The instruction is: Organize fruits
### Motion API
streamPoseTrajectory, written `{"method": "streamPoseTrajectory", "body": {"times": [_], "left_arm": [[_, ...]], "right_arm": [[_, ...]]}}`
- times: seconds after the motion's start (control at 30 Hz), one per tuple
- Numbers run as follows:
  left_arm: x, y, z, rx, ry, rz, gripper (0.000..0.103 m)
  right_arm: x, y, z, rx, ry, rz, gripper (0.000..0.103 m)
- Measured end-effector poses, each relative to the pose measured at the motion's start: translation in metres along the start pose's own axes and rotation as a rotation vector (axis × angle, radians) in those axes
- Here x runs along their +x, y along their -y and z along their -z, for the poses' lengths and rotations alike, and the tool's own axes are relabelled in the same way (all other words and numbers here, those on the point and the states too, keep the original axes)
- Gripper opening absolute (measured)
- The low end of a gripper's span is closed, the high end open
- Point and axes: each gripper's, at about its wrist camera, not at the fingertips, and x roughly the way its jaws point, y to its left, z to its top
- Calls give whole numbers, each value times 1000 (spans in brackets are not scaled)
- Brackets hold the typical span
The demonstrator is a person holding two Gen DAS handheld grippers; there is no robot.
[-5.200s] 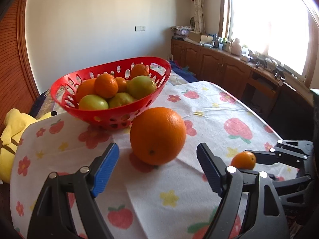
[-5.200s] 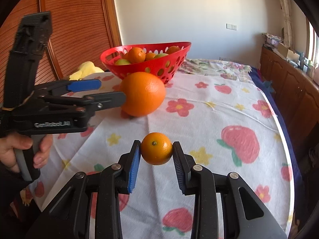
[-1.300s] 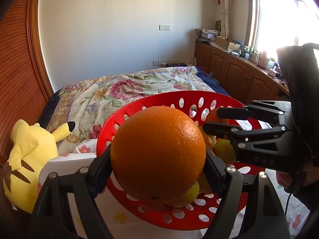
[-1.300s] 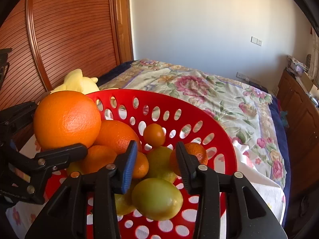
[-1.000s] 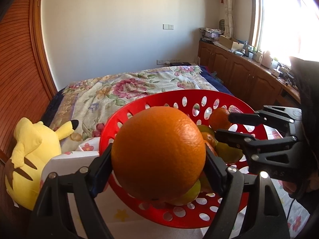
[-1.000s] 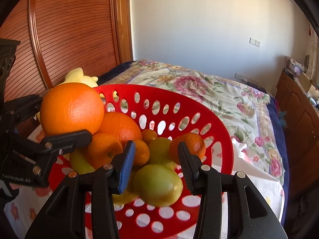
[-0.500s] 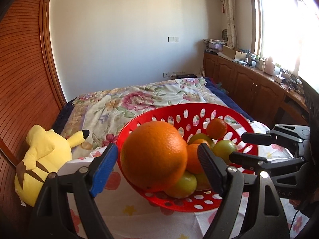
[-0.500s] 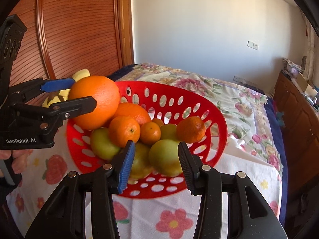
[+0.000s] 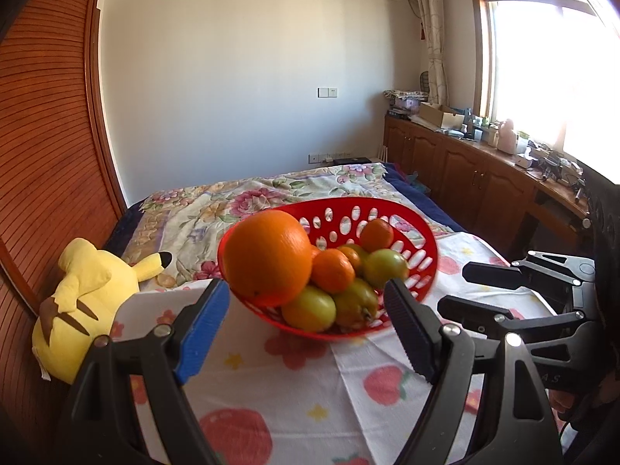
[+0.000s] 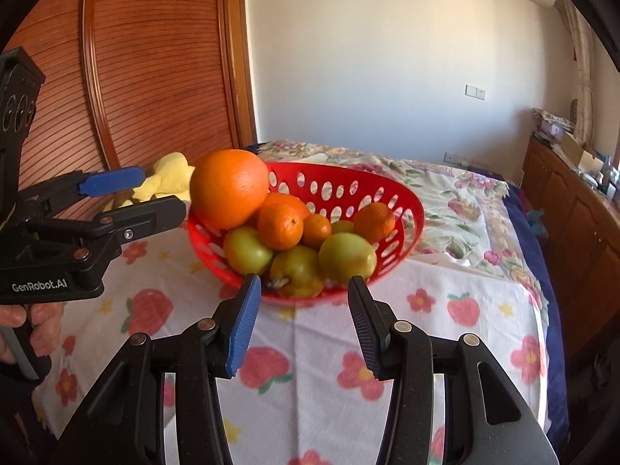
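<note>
A red perforated basket (image 9: 422, 244) (image 10: 403, 197) stands on the flowered tablecloth and holds several oranges and green fruits. A large orange (image 9: 267, 257) (image 10: 229, 188) rests on top at the basket's left rim. My left gripper (image 9: 302, 325) is open and empty, drawn back in front of the basket; it also shows in the right wrist view (image 10: 133, 193). My right gripper (image 10: 304, 317) is open and empty in front of the basket; it shows at the right of the left wrist view (image 9: 476, 290).
A yellow plush toy (image 9: 83, 298) (image 10: 166, 178) lies left of the table by the wooden sliding door (image 9: 46, 147). A bed with a floral cover (image 9: 240, 197) is behind the basket. Wooden cabinets (image 9: 465, 178) run along the right wall under the window.
My left gripper opened, left the large orange on top of the basket and pulled back. My right gripper, empty, also pulled back from the basket.
</note>
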Motion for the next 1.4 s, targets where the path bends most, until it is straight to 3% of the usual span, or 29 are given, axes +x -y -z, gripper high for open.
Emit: {"method": "streamPoseTrajectory", "body": {"times": [0.3,0.67,0.73,0.97,1.17,1.4], "left_arm": [[-58,21,18,17,80,-22,85],[-114,36,35,-3,163,-44,95],[-122,38,37,-6,173,-42,103],[-147,46,42,11,196,-55,103],[-153,51,50,0,182,-84,103],[-154,48,65,-34,163,-67,103]], "right_arm": [[-54,-8,16,61,92,41,60],[-112,-16,32,95,203,98,88],[-120,-19,34,97,215,105,89],[-146,-26,41,98,252,115,92],[-156,-32,46,102,270,125,92],[-159,-36,57,106,265,162,92]]}}
